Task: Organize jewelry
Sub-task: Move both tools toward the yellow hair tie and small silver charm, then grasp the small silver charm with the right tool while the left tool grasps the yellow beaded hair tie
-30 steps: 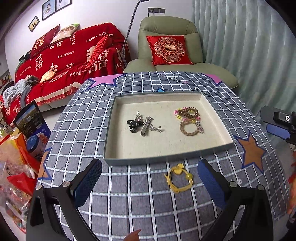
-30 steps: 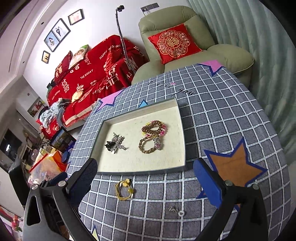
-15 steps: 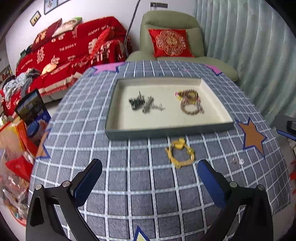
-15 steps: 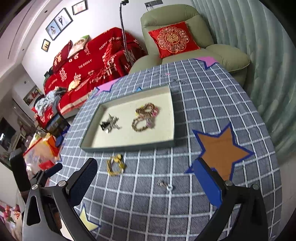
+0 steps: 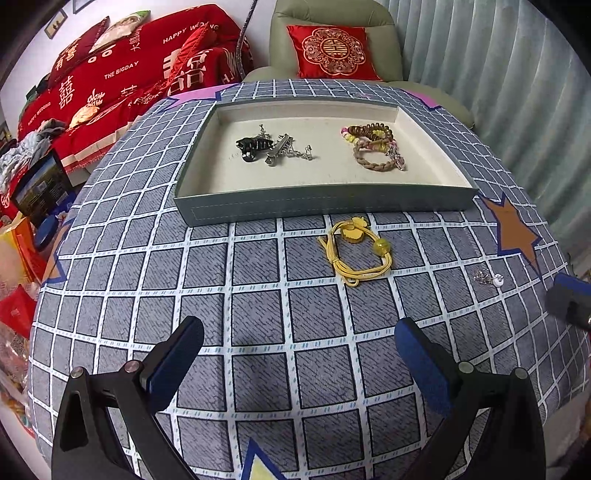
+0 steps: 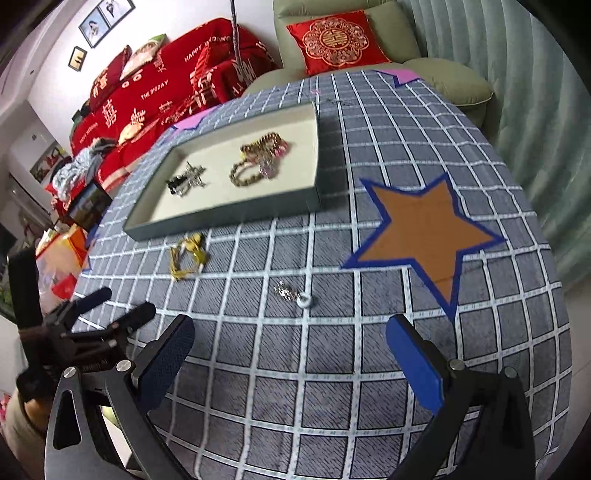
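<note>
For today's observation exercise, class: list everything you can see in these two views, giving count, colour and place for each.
Tray: one, grey-green with cream lining, on the table.
Hair clips: a small black and silver pile, tray's left part.
Bracelets: a brown, pink and yellow cluster, tray's right part.
Yellow cord bracelet: one, on the cloth in front of the tray.
Small silver piece: one, on the cloth near the orange star.
Tablecloth: one, grey-blue checked.
Armchair: one, green, behind the table, with a red cushion.
Sofa: one, red-covered, back left.
Left gripper: open, empty.
Right gripper: open, empty.
</note>
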